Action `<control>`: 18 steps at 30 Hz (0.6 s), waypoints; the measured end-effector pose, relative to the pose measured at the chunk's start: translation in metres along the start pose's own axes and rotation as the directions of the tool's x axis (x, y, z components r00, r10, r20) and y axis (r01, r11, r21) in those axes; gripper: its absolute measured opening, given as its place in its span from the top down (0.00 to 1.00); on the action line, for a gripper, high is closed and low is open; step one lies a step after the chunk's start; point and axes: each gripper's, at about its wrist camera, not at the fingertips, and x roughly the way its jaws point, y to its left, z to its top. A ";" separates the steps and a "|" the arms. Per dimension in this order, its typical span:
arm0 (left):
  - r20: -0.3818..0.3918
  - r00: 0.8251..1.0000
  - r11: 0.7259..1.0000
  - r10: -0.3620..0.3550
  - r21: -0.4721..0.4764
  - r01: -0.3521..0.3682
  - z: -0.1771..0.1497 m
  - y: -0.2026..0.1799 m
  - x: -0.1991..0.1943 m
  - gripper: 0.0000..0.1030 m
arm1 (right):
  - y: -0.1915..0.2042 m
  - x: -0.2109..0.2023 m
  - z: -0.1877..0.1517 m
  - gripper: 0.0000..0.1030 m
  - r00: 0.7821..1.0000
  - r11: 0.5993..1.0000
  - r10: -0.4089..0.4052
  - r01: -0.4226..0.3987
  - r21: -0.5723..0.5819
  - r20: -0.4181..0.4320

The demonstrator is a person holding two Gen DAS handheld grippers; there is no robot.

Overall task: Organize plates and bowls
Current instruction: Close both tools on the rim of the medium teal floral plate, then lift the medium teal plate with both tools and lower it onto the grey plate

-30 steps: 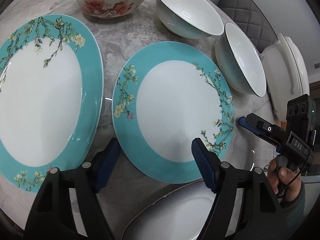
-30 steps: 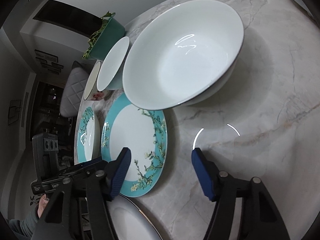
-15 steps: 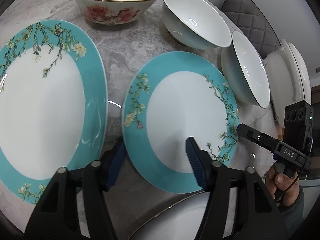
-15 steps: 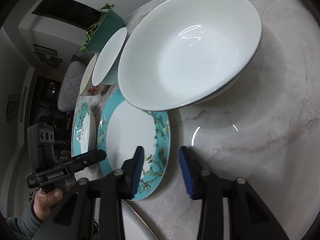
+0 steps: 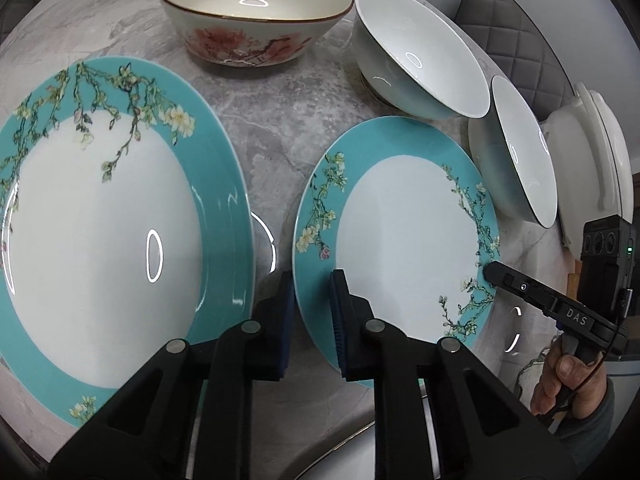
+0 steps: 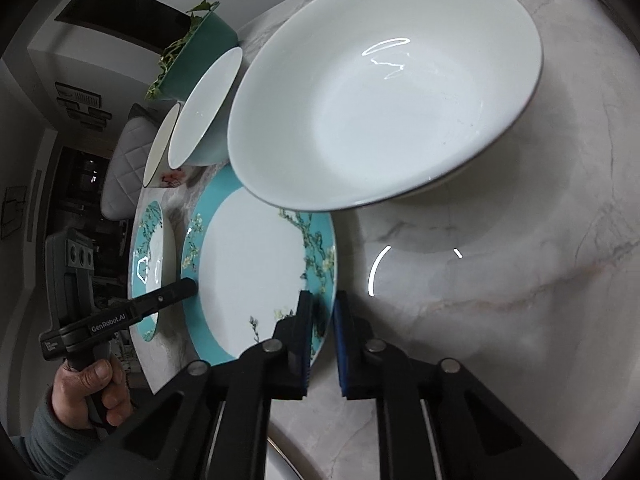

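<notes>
A small teal-rimmed plate [image 5: 404, 236], painted with blossom sprigs, lies flat on a marble table [image 5: 276, 120]. Its rim is straddled on opposite sides by both tools. The left gripper [image 5: 312, 312] is seen with one blue pad over the rim and the other outside it; the jaws look pinched on the edge, though firm contact cannot be confirmed. The right gripper [image 6: 322, 332] is closed on the far rim in the same way.

A slip is judged the main risk: only a thin glazed edge is held between the pads, so the plate could tilt or drop if it is lifted unevenly by the two hands. The white bowl [image 6: 384, 92] just beyond the right fingers overhangs the plate and could be knocked.

A larger matching plate [image 5: 104, 220] lies just left of the left fingers. Ahead are set a cream bowl with red flowers [image 5: 252, 12] and a second white bowl [image 5: 424, 60]. All bowls are seen empty. Another white rim [image 5: 340, 456] is glimpsed below the fingers.
</notes>
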 end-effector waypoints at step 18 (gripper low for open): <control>0.032 0.999 0.999 -0.007 0.044 0.006 -0.010 -0.016 -0.016 0.86 | 0.012 -0.025 -0.017 0.88 0.999 0.999 -0.028 0.029 -0.021 0.046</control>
